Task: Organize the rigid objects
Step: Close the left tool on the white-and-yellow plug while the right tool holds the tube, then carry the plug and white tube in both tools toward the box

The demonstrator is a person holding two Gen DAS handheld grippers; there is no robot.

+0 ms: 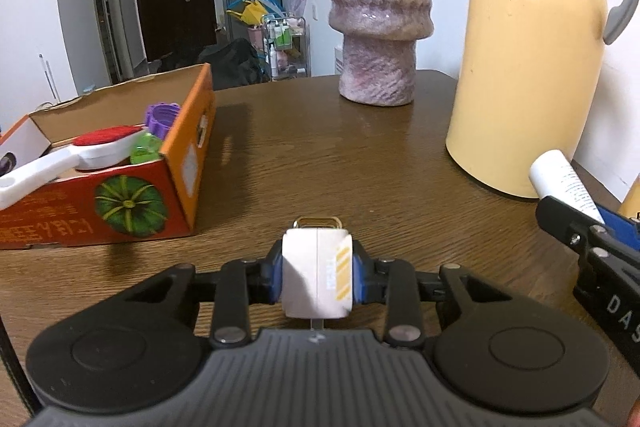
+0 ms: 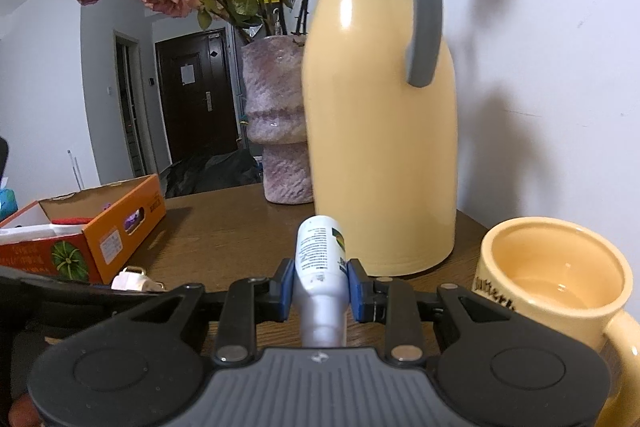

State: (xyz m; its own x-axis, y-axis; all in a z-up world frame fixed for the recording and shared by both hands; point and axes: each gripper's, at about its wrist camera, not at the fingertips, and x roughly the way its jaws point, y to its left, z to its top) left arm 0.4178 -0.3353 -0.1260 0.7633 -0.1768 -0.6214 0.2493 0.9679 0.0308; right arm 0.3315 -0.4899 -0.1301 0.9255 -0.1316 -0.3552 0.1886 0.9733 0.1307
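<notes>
My left gripper (image 1: pixel 318 277) is shut on a small white plug adapter (image 1: pixel 316 275) with yellow stripes and a metal loop at its front, held just above the wooden table (image 1: pixel 320 155). My right gripper (image 2: pixel 322 287) is shut on a white squeeze tube (image 2: pixel 320 259), its cap toward the camera; the tube (image 1: pixel 564 183) also shows at the right edge of the left wrist view. To the left stands an open orange cardboard box (image 1: pixel 188 155) with a white-handled red brush (image 1: pixel 92 147), a purple cap (image 1: pixel 162 117) and a green object (image 1: pixel 144 149) inside. In the right wrist view the box (image 2: pixel 116 227) lies far left.
A tall yellow thermos jug (image 2: pixel 380 131) stands right in front of the right gripper, and a pink-purple vase (image 1: pixel 380 15) with dried roses stands behind it. A yellow mug (image 2: pixel 556 275) sits at the right. The table's far edge drops to a hallway with a dark door.
</notes>
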